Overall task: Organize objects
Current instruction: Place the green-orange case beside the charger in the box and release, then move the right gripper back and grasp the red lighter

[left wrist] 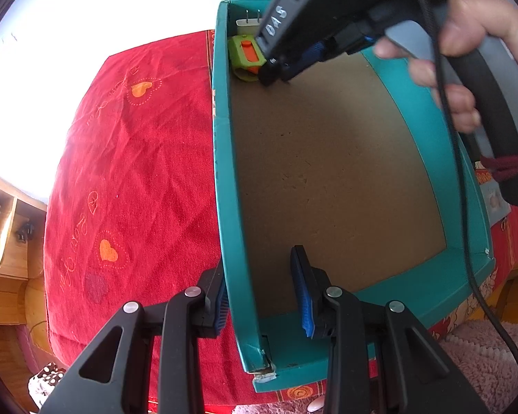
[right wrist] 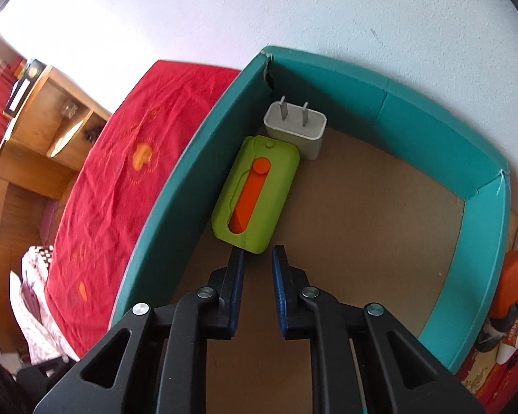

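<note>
A teal cardboard box (left wrist: 431,158) (right wrist: 328,82) with a bare brown floor lies on a red cloth. In its far corner a white plug adapter (right wrist: 295,127) (left wrist: 247,24) stands prongs up. Beside it a lime-green case with an orange slider (right wrist: 255,193) (left wrist: 247,53) lies flat along the wall. My right gripper (right wrist: 258,252) (left wrist: 269,74) points down with its tips at the case's near end. It is shut, and nothing shows between its pads. My left gripper (left wrist: 259,258) straddles the box's near side wall, one finger outside and one inside, shut on it.
A red cloth with orange hearts (left wrist: 127,158) covers the surface left of the box. Wooden shelving (right wrist: 48,120) stands beyond its edge. A person's hand (left wrist: 459,51) holds the right gripper over the box. Orange and white items (right wrist: 512,279) sit outside the right wall.
</note>
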A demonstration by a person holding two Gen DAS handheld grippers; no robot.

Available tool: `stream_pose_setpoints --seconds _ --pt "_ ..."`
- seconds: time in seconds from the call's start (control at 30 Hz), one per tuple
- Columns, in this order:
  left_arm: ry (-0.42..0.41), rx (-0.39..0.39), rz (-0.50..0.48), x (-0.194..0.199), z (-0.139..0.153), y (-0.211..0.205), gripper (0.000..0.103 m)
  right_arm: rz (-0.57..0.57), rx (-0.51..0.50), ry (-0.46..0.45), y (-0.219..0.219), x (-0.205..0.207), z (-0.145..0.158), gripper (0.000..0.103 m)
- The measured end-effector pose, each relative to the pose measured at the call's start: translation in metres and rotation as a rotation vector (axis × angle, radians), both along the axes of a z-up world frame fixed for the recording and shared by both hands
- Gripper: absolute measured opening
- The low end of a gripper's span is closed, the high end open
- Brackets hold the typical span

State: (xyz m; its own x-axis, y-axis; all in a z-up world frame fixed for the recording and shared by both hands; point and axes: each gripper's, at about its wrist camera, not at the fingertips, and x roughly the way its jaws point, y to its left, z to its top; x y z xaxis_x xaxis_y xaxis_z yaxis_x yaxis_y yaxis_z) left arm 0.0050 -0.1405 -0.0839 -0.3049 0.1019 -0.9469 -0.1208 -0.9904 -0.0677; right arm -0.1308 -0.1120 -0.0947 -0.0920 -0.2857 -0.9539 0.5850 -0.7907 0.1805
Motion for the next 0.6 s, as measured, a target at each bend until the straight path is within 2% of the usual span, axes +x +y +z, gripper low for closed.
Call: stream_pose_setpoints --seconds 0.23,0.4,0.6 --pt "0.0 0.004 0.004 -0.003 0.0 0.001 0.03 -0.03 -0.035 -0.013 -0.003 0.004 0.004 0.018" --pt "-0.002 0.013 0.005 -0.007 0.0 0.0 0.03 -0.044 -0.103 0.003 0.016 0.02 0.034 0.027" --pt "-0.01 0.017 0.008 -0.015 0.0 0.0 0.03 -0.078 -0.147 0.064 0.069 0.047 0.073 0.031"
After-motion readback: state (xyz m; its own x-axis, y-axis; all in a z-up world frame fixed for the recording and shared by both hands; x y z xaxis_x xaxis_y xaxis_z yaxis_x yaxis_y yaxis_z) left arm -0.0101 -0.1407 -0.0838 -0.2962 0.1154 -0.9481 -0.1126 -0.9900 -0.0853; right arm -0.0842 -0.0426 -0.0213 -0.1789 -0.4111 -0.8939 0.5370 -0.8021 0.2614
